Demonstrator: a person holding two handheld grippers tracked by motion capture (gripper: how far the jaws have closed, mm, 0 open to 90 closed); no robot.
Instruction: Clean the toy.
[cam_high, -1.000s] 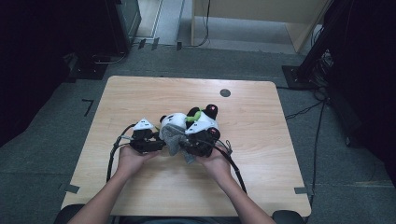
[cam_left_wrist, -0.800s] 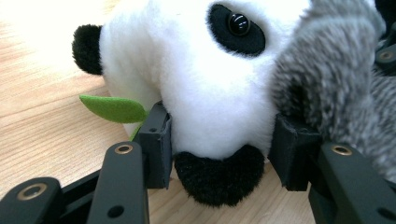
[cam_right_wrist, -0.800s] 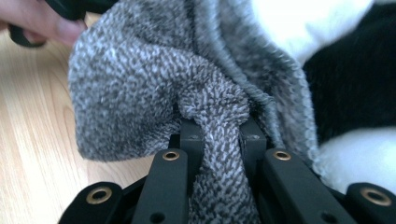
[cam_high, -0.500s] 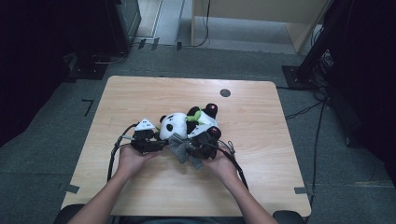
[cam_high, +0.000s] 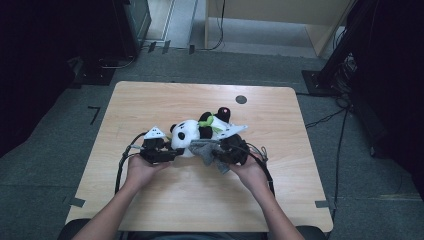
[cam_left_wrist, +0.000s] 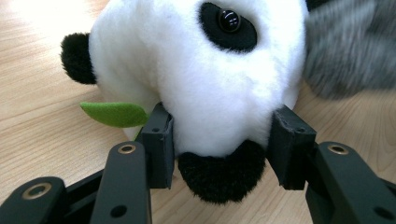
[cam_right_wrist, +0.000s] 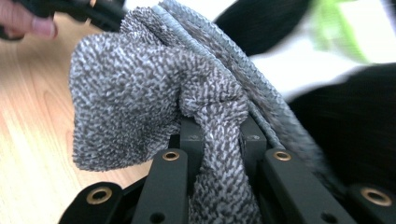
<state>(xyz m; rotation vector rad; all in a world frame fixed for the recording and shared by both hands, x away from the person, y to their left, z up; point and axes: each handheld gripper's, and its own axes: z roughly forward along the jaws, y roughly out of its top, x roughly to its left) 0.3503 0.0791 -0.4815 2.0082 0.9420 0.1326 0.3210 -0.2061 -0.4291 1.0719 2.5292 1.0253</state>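
Note:
A black and white panda plush (cam_high: 187, 134) lies on the wooden table (cam_high: 150, 105) with a green leaf (cam_high: 207, 122) at its neck. My left gripper (cam_high: 172, 151) is shut on the panda's head (cam_left_wrist: 201, 79); both pads press into the white fur at the sides of the muzzle. The left gripper (cam_left_wrist: 222, 135) sits low over the tabletop. My right gripper (cam_high: 212, 151) is shut on a grey knitted cloth (cam_high: 205, 149), just right of the head. In the right gripper view the cloth (cam_right_wrist: 130, 93) bunches between the right gripper (cam_right_wrist: 219, 135) jaws, with the panda's black body behind.
A small dark round hole (cam_high: 241, 99) is set in the table near its far edge. Cables trail from both grippers toward the near edge. Grey carpet, dark stands and floor cables surround the table. Bare wood lies to the left and right of the hands.
My right gripper has moved to the right with the grey cloth, away from the panda's face, which shows more now. The left gripper has stayed on the head.

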